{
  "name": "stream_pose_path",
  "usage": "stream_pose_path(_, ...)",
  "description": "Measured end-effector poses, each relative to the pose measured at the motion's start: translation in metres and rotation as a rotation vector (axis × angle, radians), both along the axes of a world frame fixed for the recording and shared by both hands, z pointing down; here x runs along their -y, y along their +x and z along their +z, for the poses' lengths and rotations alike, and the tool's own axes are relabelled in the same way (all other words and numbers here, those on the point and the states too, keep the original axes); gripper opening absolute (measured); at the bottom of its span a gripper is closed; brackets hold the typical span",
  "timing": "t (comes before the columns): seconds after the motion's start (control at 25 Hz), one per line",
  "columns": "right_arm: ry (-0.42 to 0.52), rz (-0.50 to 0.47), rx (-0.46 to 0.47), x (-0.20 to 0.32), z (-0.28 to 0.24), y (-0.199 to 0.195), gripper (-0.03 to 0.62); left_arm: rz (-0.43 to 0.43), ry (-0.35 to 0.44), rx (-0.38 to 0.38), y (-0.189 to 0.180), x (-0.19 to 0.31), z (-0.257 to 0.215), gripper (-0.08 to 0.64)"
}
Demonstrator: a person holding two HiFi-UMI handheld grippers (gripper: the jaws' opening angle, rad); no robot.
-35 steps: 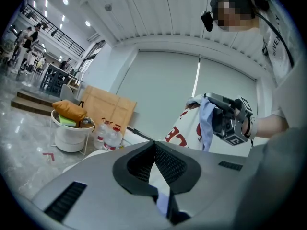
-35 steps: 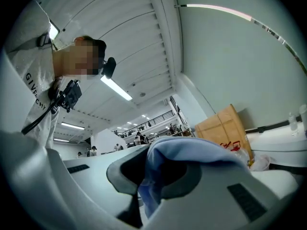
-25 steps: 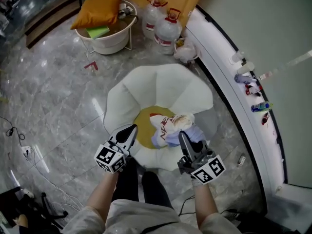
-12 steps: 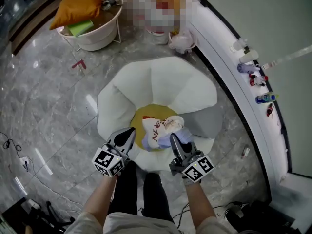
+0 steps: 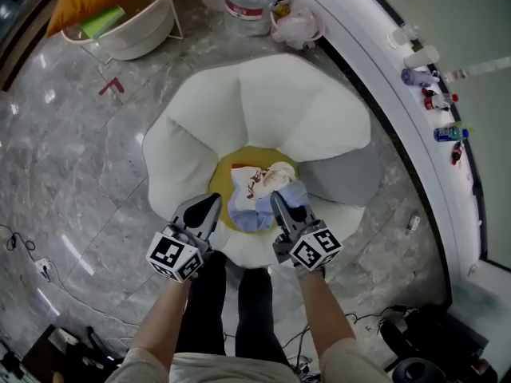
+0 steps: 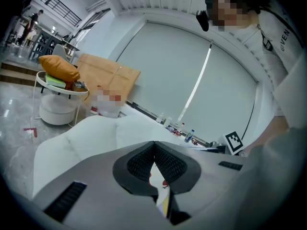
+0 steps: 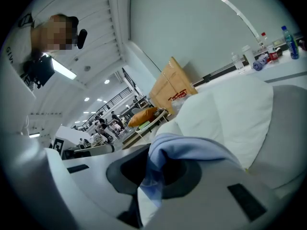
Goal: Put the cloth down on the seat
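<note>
Left gripper, own cam: grey jaws w/ black ribbed pads, tips closed together. Narrow gap below tips shows a sliver of white cloth w/ red marks. Behind: white padded, petal-backed seat. Far left: orange cushion on round white side table, w/ brown cardboard box beside it. Right: black-and-white marker cube and person's white sleeve. Small bottles line the window ledge.
</note>
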State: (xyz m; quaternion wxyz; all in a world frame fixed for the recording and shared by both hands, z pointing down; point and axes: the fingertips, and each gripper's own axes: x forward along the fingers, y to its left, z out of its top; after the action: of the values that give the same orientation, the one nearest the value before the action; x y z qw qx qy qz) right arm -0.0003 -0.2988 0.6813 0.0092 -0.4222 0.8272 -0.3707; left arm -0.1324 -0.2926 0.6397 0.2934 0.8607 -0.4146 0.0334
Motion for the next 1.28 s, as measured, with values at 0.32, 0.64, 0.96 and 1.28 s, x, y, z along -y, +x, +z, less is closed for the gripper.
stream_pose_path(0.32, -0.092, 0.005, -0.017, 0.003, 0.087, -0.004, 0.061, 0.02, -0.016, 0.015, 0.001, 0.014, 0.058, 0.014)
stream_pose_path(0.64, -0.182, -0.044, -0.073, -0.007, 0.158, -0.006, 0.061, 0.047, -0.024, 0.009, 0.014, 0.021, 0.098, 0.014)
stream_pose_path(0.96, -0.21, -0.066, -0.088, -0.012, 0.209, -0.009, 0.061, 0.036, -0.025, 0.011, 0.018, 0.01, 0.134, 0.014)
stream_pose_path(1.28, -0.209, -0.086, -0.09, -0.012, 0.246, -0.019, 0.061, 0.014, -0.018, 0.015, 0.013, 0.003, 0.162, 0.014)
